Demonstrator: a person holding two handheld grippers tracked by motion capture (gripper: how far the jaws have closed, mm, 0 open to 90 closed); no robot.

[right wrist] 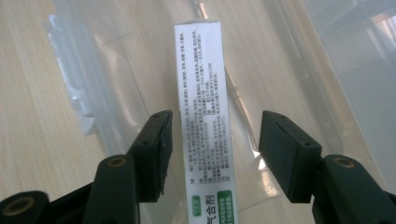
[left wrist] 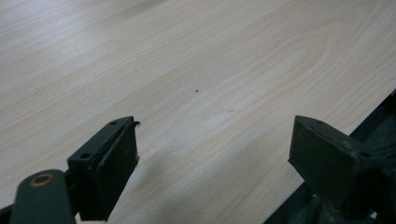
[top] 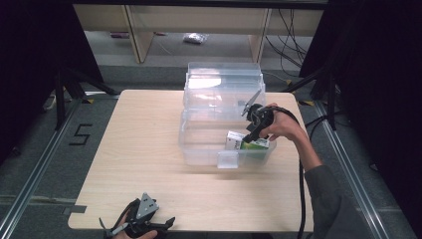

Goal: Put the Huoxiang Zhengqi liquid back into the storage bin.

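With box between spread right claw jaws, untouched on one side: probably just placed in bin (or about to be lifted). Left claw open, idle.

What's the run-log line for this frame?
right gripper: open, jaws astride white-green box in clear bin | left gripper: open, idle over table edge
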